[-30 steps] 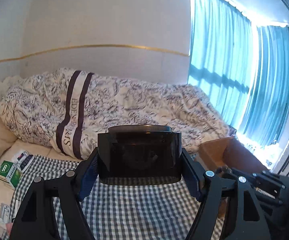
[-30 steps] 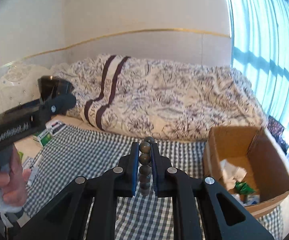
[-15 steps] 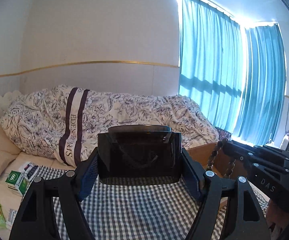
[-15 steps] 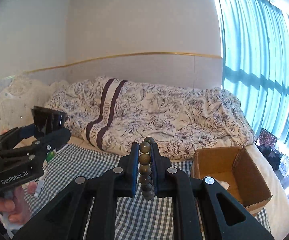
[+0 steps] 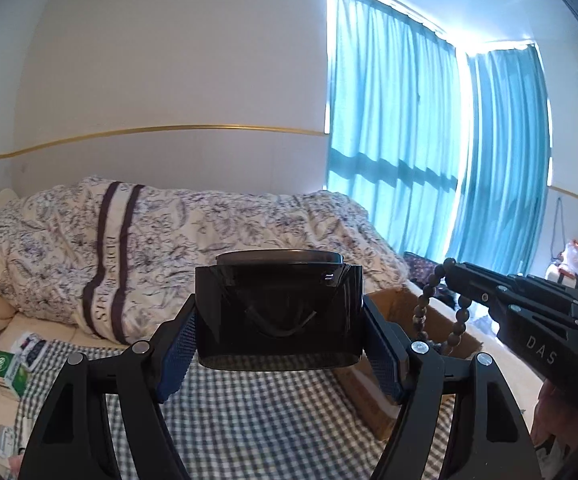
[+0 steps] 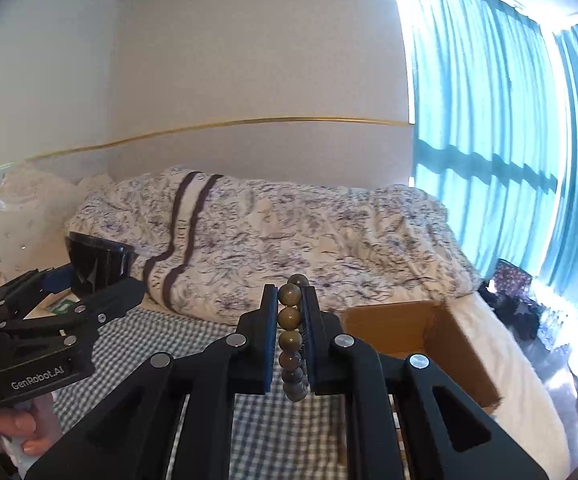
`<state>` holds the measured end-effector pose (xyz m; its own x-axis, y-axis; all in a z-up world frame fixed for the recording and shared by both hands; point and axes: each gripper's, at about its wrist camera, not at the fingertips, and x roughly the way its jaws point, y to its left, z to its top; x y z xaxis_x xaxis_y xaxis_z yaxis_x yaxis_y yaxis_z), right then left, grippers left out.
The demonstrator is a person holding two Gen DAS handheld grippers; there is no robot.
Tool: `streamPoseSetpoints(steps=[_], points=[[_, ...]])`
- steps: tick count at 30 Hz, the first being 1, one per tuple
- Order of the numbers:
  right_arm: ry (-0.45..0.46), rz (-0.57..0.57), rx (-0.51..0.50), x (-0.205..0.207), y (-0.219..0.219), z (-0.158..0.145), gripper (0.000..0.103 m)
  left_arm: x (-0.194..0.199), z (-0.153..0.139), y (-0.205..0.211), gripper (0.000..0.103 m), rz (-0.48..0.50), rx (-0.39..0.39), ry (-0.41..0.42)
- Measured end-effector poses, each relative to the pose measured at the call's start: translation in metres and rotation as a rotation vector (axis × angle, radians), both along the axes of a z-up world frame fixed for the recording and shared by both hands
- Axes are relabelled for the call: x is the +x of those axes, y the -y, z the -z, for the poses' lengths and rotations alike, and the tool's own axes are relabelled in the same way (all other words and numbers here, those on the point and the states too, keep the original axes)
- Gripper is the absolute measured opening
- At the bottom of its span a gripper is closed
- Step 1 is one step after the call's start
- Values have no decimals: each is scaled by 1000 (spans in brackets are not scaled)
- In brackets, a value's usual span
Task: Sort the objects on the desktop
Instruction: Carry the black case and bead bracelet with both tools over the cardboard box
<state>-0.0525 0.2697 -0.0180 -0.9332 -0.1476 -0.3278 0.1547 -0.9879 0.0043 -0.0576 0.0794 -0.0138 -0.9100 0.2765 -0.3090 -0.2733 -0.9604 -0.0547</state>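
The right gripper point(image 6: 291, 334) is clenched on a bead bracelet point(image 6: 292, 344), pinching one side of the loop so that the beads run in a line along the fingers, one bead poking out past the tips and the rest dangling below; from the left wrist view the same loop point(image 5: 441, 312) hangs freely under the fingertips. The beads look round, smooth and olive-brown, loosely strung, so the loop will likely swing. The left gripper point(image 5: 279, 320) is grasping a dark, glossy pot point(image 5: 279, 316) by its two flat sides, its round rim up and roughly level, held clear above the checked cloth point(image 5: 265, 408). The relation that matters is the open cardboard box point(image 6: 429, 332): it lies just ahead and to the right of the right gripper's tips, and lower down, its mouth facing up. From the left gripper it also sits ahead and to the right, partly hidden behind the right finger. The right gripper seems the nearer one, so the bracelet probably goes in first, by reaching forward and rightward over the box. Beyond both lie the patterned duvet point(image 6: 289, 236) and blue curtains point(image 6: 489, 140).
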Motion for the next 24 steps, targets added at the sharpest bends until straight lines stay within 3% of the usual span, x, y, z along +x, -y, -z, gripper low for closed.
streamPoseSetpoints(steps=[15,24], points=[[3,153,-10,-16,-87,-6,11,-34,5,-86,76,140,-25,19],[44,198,1,-36,-120,11,11,-62,24,-134,76,196,-35,57]])
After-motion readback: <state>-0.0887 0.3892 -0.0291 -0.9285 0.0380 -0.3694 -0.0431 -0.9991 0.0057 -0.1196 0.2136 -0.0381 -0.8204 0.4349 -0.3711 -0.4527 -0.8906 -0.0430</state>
